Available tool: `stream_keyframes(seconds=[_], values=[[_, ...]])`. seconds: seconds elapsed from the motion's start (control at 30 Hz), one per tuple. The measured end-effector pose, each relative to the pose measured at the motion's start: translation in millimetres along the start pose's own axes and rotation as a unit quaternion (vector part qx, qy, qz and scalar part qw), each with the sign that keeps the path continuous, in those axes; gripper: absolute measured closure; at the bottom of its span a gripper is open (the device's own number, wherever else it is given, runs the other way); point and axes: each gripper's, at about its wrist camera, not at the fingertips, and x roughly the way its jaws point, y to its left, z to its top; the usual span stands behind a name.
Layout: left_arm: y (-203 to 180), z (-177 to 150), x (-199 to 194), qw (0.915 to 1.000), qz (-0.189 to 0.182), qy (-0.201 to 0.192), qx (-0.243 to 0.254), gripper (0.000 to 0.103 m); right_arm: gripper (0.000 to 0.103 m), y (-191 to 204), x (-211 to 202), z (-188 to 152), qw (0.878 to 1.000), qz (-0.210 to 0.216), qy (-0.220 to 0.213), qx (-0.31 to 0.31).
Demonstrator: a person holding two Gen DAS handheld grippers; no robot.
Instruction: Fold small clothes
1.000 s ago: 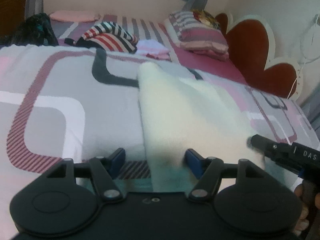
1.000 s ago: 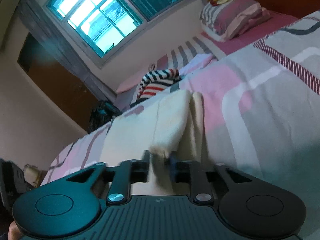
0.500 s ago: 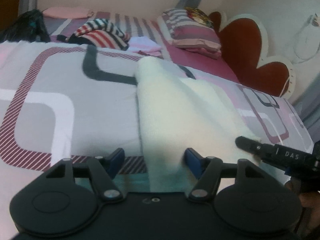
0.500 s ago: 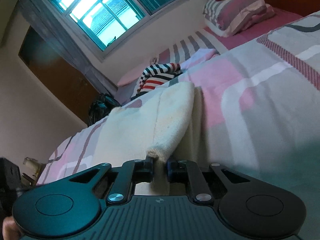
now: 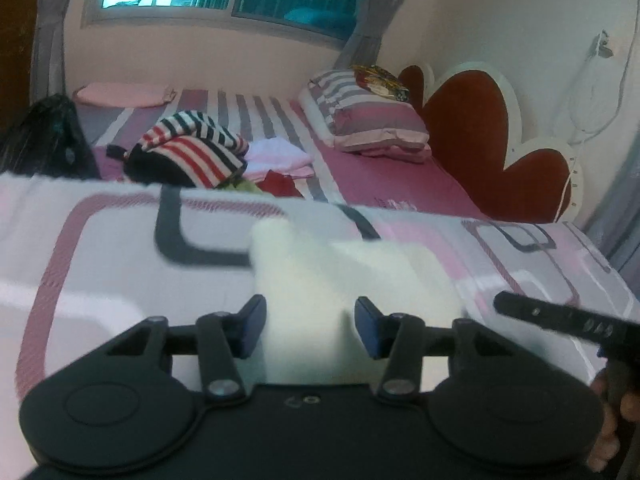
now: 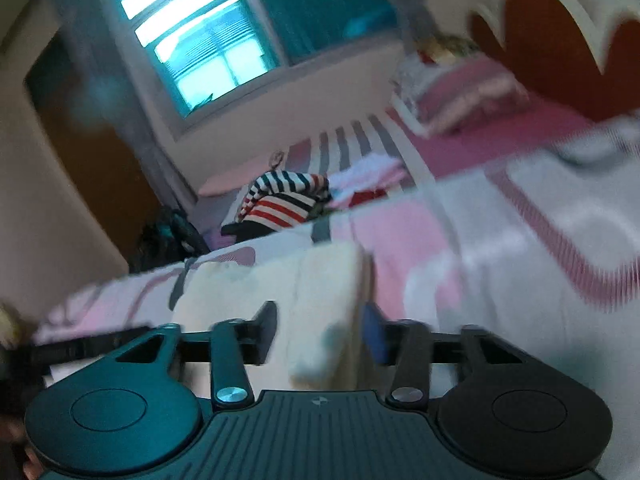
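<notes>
Cream garment point(image 5: 352, 276) lies on the bed point(image 5: 100, 264); left gripper point(image 5: 310, 324) closing, right gripper point(image 6: 322, 330) reopening, both straddling cloth ungripped; striped clothing point(image 5: 192, 152) at 11 o'clock.

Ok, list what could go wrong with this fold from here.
1. The jaws of the left gripper have just been closing with the cream cloth between them; they may catch only one layer and pull the fold apart.
2. The jaws of the right gripper have just been opening, cloth between them; a pad could snag it on leaving.
3. The grippers sit close together and could bump.
</notes>
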Motion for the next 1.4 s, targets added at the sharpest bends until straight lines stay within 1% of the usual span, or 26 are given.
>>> stream_keyframes(seconds=[0.03,0.1,0.17,0.2,0.23,0.33,0.4,0.43,0.47,0.5,0.53,0.57,0.67,0.7,0.73,0.77,0.87,0.9,0.93,0.97,1.07,1.2,1.3,1.33,1.37,1.4], values=[[-1,4,11,0.9999,-0.003,0.01,0.002,0.058,0.092,8,10,4,1.0,-0.003,0.007,-0.018],[-3,5,30,0.9994,0.005,0.033,0.001,0.059,0.097,20,34,6,0.998,0.007,0.026,-0.05],[-5,-2,45,0.9983,-0.001,0.058,0.005,0.059,0.097,27,57,3,0.996,0.002,0.055,-0.077],[-8,-8,50,0.9979,0.008,0.061,0.019,0.058,0.097,26,69,-3,0.993,-0.006,0.075,-0.09],[-13,-12,51,0.9977,0.013,0.057,0.036,0.058,0.098,23,78,-8,0.99,-0.029,0.09,-0.101],[-30,-16,53,0.9948,0.038,0.053,0.078,0.057,0.099,4,79,-12,0.991,-0.05,0.088,-0.085],[-30,-15,41,0.9956,0.036,0.049,0.071,0.057,0.098,-4,72,-12,0.994,-0.039,0.086,-0.063],[-24,-14,31,0.9972,0.026,0.038,0.059,0.057,0.096,-6,61,-12,0.996,-0.026,0.075,-0.04],[-20,-17,21,0.9982,0.02,0.031,0.047,0.057,0.09,-9,48,-11,0.998,-0.009,0.064,-0.017],[-17,-22,10,0.9986,0.021,0.027,0.04,0.057,0.063,-12,36,-11,0.998,-0.001,0.059,-0.003],[-13,-29,-2,0.9987,0.023,0.021,0.04,0.055,0.053,-14,23,-14,0.999,0.005,0.053,0.008],[-10,-37,-12,0.9987,0.024,0.019,0.04,0.055,0.053,-16,8,-18,0.999,0.019,0.039,0.016],[-2,-59,-34,0.9991,0.024,0.02,0.029,0.055,0.054,-22,-22,-27,0.997,0.044,0.044,0.049],[0,-66,-41,0.9992,0.026,0.016,0.027,0.052,0.054,-28,-29,-32,0.995,0.054,0.047,0.062],[1,-69,-44,0.9991,0.029,0.013,0.026,0.045,0.054,-28,-35,-39,0.994,0.063,0.05,0.073],[1,-73,-48,0.9989,0.038,0.011,0.024,0.043,0.054,-27,-39,-45,0.993,0.069,0.054,0.077],[2,-80,-48,0.9989,0.036,0.023,0.022,0.042,0.055,-21,-41,-56,0.992,0.078,0.069,0.077],[1,-83,-46,0.9986,0.037,0.029,0.025,0.042,0.058,-19,-39,-59,0.991,0.083,0.074,0.073],[1,-85,-45,0.9983,0.037,0.034,0.029,0.042,0.064,-17,-37,-61,0.991,0.086,0.079,0.071],[0,-87,-45,0.9981,0.038,0.036,0.031,0.042,0.066,-15,-35,-63,0.99,0.092,0.086,0.071],[4,-92,-46,0.9981,0.036,0.044,0.023,0.04,0.067,-17,-31,-72,0.988,0.08,0.101,0.082],[13,-98,-48,0.9983,0.031,0.049,0.006,0.035,0.067,-24,-36,-76,0.987,0.082,0.095,0.102],[12,-102,-45,0.9978,0.038,0.054,0.006,0.034,0.068,-19,-26,-79,0.985,0.092,0.11,0.096],[11,-103,-45,0.9979,0.039,0.053,0.005,0.034,0.085,-13,-25,-77,0.986,0.092,0.112,0.079],[9,-103,-45,0.9978,0.038,0.053,0.005,0.035,0.093,-9,-25,-79,0.988,0.088,0.115,0.062],[8,-103,-45,0.9978,0.038,0.054,0.004,0.036,0.093,-6,-25,-80,0.988,0.084,0.118,0.052]])
